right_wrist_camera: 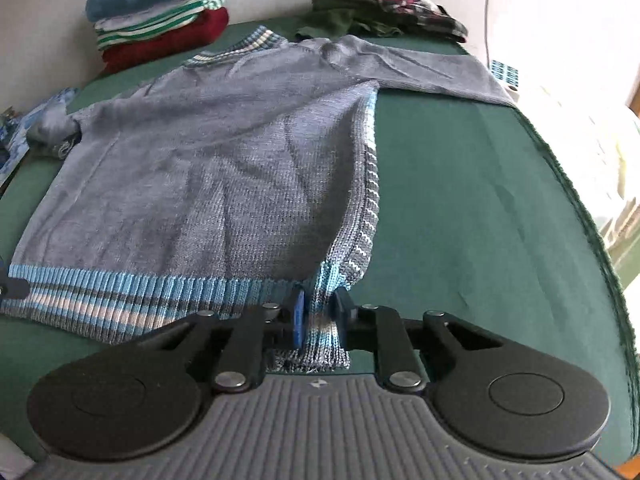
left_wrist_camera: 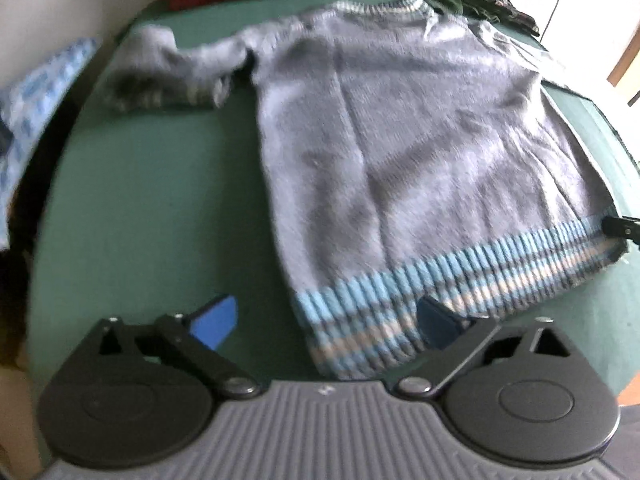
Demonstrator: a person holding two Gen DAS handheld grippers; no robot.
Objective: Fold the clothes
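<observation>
A grey-blue knitted sweater (left_wrist_camera: 400,128) with a striped blue and cream hem lies flat on the green table cover (left_wrist_camera: 152,208). My left gripper (left_wrist_camera: 326,320) is open, its fingers straddling the hem's left corner just above the cloth. In the right wrist view the sweater (right_wrist_camera: 208,168) spreads to the left. My right gripper (right_wrist_camera: 320,316) is shut on the hem's right corner, which is lifted and bunched between the fingers. The left sleeve lies crumpled at the far left; the right sleeve stretches toward the table's right edge.
A stack of folded clothes (right_wrist_camera: 156,20) stands at the back left. A pile of dark green and patterned clothes (right_wrist_camera: 384,12) lies at the back right. The table's edge (right_wrist_camera: 592,216) curves down the right side. A blue patterned cloth (left_wrist_camera: 40,92) lies off the left.
</observation>
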